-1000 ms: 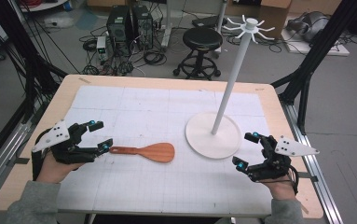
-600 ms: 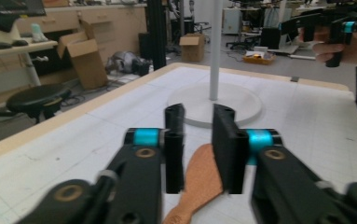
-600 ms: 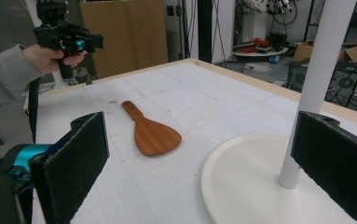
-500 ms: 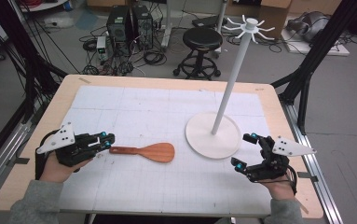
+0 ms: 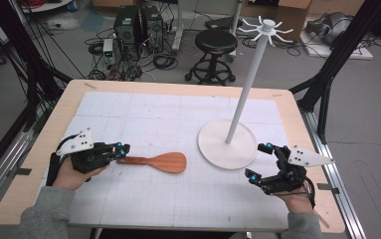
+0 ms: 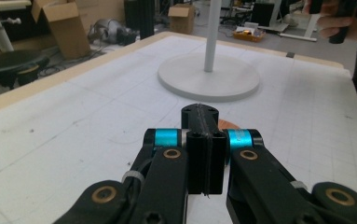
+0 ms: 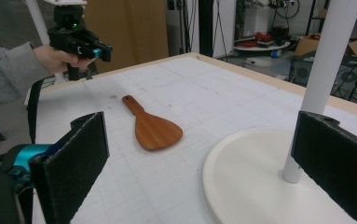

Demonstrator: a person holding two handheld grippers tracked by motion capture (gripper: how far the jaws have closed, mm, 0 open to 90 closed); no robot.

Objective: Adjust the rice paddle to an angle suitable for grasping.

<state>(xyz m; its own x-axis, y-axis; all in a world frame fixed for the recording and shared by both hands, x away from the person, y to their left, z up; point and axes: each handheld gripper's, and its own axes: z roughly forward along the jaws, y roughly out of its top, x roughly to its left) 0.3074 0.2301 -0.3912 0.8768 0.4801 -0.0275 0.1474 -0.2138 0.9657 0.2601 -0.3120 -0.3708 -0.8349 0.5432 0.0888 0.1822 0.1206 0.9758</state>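
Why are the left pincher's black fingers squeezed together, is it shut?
Shut. The left gripper has its jaws pressed flat together, nothing between them; the wooden spatula lies just beyond.

Two black jaws of the right gripper (image 7: 199,163) are seen wide apart at the lower corners, with nothing held between them. Beyond them a wooden spatula (image 7: 152,127) is laid flat on the gridded table mat (image 7: 204,98), blade nearer, handle pointed away. Right of the spatula, well apart, the white stand (image 7: 255,172) is set (round base, upright pole). Past the spatula's handle, the left gripper (image 7: 102,52) is held closed above the mat in a grey-sleeved hand (image 7: 55,58).
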